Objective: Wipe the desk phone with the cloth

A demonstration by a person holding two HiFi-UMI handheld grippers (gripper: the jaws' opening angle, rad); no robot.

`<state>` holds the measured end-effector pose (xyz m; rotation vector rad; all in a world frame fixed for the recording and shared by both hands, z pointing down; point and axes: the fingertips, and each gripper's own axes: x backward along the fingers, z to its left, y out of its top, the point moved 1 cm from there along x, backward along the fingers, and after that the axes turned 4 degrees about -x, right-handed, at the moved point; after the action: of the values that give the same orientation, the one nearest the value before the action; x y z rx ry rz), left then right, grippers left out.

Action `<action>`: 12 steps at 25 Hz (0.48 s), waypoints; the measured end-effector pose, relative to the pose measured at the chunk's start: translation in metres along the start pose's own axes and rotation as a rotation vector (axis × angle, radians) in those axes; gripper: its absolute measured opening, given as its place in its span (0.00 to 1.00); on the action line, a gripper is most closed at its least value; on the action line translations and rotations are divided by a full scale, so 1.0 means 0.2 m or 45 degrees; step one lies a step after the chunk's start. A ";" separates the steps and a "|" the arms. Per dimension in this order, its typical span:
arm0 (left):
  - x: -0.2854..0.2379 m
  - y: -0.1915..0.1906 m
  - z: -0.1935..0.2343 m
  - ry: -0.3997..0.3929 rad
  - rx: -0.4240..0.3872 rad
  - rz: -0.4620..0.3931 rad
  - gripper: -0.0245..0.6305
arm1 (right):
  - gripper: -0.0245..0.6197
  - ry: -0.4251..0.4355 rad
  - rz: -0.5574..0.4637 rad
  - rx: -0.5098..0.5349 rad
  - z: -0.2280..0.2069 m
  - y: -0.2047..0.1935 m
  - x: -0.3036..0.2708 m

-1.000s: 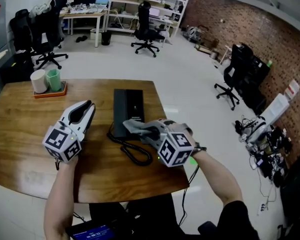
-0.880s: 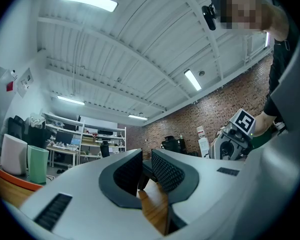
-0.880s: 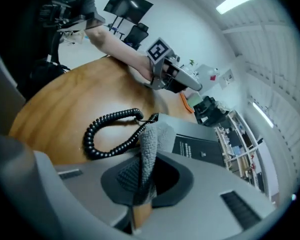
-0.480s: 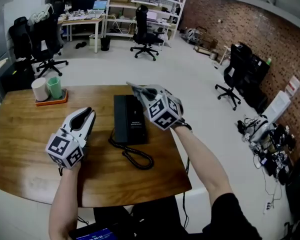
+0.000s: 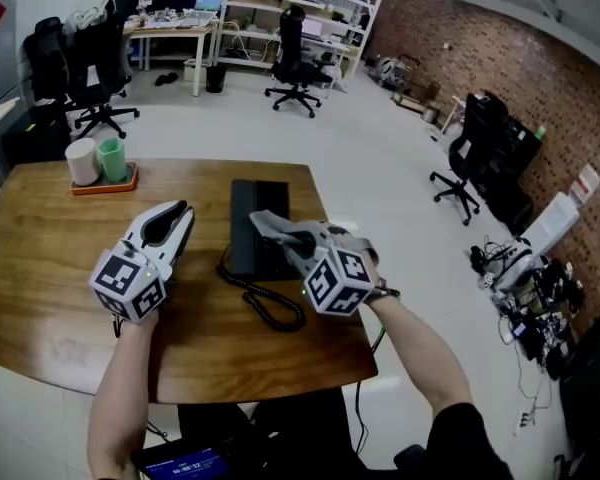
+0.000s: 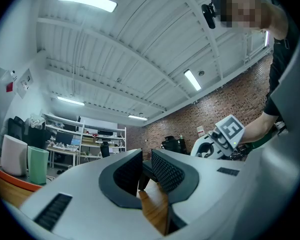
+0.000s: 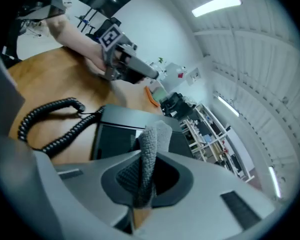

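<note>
The black desk phone point(image 5: 252, 220) lies flat at the middle of the wooden table point(image 5: 40, 258), its coiled cord point(image 5: 268, 304) looping toward me. My right gripper point(image 5: 283, 242) is shut on a grey cloth point(image 5: 268, 227) and holds it over the phone's near right part. In the right gripper view the cloth point(image 7: 151, 151) sticks up between the jaws, above the phone point(image 7: 121, 130) and beside the cord point(image 7: 49, 122). Left of the phone, my left gripper point(image 5: 167, 224) hovers with a narrow gap between its jaws and nothing in it point(image 6: 145, 167).
An orange tray point(image 5: 102, 183) with a white cup point(image 5: 81, 161) and a green cup point(image 5: 111, 158) stands at the table's far left. The table's right edge point(image 5: 342, 268) runs close to the phone. Office chairs and shelves stand on the floor beyond.
The right gripper, with the cloth, swept from the phone's near end to its far end and has come back to the near end. The left gripper has hardly moved.
</note>
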<state>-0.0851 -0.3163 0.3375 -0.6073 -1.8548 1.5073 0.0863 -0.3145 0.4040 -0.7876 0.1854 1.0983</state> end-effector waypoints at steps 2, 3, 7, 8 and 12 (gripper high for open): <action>0.01 0.00 0.01 0.007 0.006 0.003 0.10 | 0.08 0.060 -0.012 0.030 0.13 0.02 0.05; 0.01 0.00 0.02 0.011 0.008 0.004 0.10 | 0.08 0.086 -0.013 0.047 0.18 0.02 0.07; 0.02 -0.03 0.02 -0.006 0.023 0.024 0.10 | 0.08 0.232 -0.017 0.107 0.36 0.06 0.14; 0.02 -0.04 0.01 -0.022 0.023 0.032 0.10 | 0.08 0.261 -0.032 0.093 0.39 0.08 0.16; 0.01 -0.05 -0.04 -0.098 0.044 0.055 0.10 | 0.08 0.127 -0.245 -0.143 0.30 0.22 0.34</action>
<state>-0.0797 -0.3117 0.3495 -0.5846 -1.8801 1.6078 0.0662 -0.2164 0.3927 -0.9418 0.1292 0.8940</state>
